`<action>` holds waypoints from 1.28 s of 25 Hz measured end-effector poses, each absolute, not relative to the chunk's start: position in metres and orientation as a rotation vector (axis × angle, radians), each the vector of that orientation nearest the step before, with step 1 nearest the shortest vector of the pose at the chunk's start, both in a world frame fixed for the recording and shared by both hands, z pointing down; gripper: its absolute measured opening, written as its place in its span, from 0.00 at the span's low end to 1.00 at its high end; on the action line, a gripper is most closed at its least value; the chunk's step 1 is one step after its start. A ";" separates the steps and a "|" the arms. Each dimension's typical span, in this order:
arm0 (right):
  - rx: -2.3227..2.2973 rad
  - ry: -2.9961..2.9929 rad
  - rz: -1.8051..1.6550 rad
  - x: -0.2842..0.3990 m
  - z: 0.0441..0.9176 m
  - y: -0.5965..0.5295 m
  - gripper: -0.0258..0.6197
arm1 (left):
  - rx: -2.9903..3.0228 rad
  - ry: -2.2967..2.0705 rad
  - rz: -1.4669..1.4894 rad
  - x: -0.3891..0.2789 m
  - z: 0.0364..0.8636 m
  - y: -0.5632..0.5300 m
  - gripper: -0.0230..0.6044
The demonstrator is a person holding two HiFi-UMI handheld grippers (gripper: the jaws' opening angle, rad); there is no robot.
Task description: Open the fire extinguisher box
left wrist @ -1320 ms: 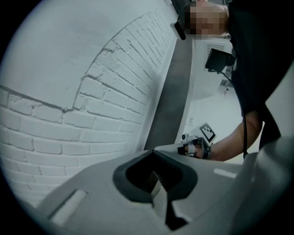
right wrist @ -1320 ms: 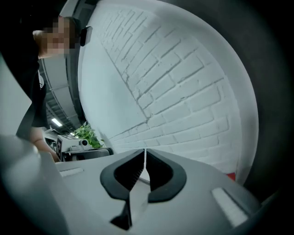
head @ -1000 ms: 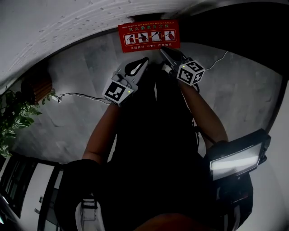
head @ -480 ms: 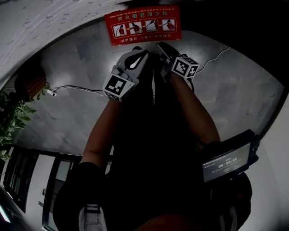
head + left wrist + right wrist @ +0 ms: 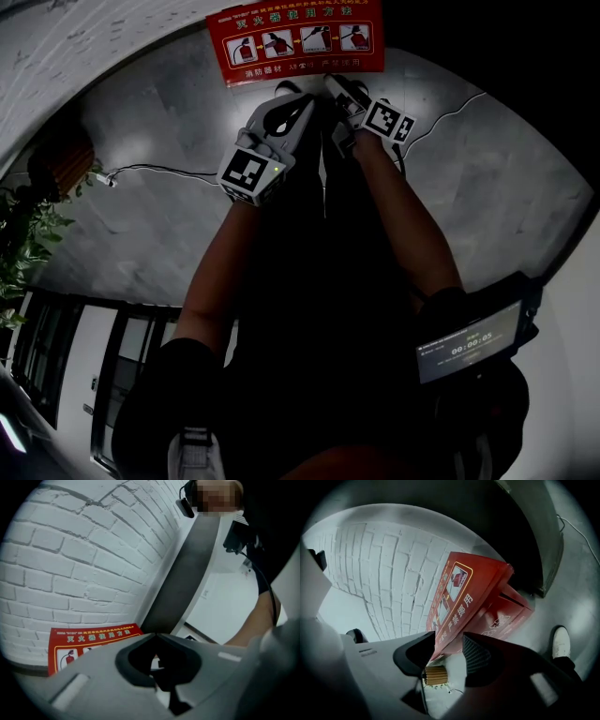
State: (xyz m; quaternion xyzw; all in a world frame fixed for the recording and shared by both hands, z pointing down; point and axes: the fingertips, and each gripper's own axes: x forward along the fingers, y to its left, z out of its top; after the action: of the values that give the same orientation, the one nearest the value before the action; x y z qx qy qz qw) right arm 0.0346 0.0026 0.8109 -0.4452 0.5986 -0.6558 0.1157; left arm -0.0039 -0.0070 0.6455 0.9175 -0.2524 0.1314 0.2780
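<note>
The red fire extinguisher box stands on the grey floor against a white brick wall. Its lid (image 5: 295, 42), printed with instruction pictures, faces up. In the right gripper view the lid (image 5: 457, 592) stands tilted up above the box body (image 5: 508, 613). My right gripper (image 5: 449, 645) is at the lid's lower edge, which shows in the gap between its jaws. The jaws are opening and the pads do not press on it. My left gripper (image 5: 156, 634) is shut with nothing in it and hovers just in front of the lid (image 5: 89, 641). In the head view both grippers, left (image 5: 286, 94) and right (image 5: 336, 86), reach the box's near edge.
A white cable (image 5: 159, 171) runs across the floor at the left toward a wooden object (image 5: 66, 164). A green plant (image 5: 23, 244) stands at the far left. A device with a lit screen (image 5: 469, 342) hangs at the person's waist. A shoe (image 5: 560, 641) rests right of the box.
The head view has tipped, so the lid sits higher in frame. Both grippers have moved a little closer to the box's near edge.
</note>
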 end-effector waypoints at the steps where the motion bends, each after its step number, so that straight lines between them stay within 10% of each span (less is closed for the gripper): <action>1: -1.296 1.746 -1.929 0.035 0.814 0.002 0.32 | 2.463 -0.677 0.353 -0.003 0.645 -0.006 0.04; 32: -1.245 1.709 -1.846 0.046 0.756 -0.006 0.22 | 2.501 -0.679 0.326 0.002 0.617 0.001 0.04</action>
State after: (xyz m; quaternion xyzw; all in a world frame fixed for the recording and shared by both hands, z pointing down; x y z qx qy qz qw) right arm 0.0461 -0.0060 0.7561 -0.4373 0.6005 -0.6484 0.1666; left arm 0.0018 0.0010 0.6173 0.9242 -0.2509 0.1206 0.2616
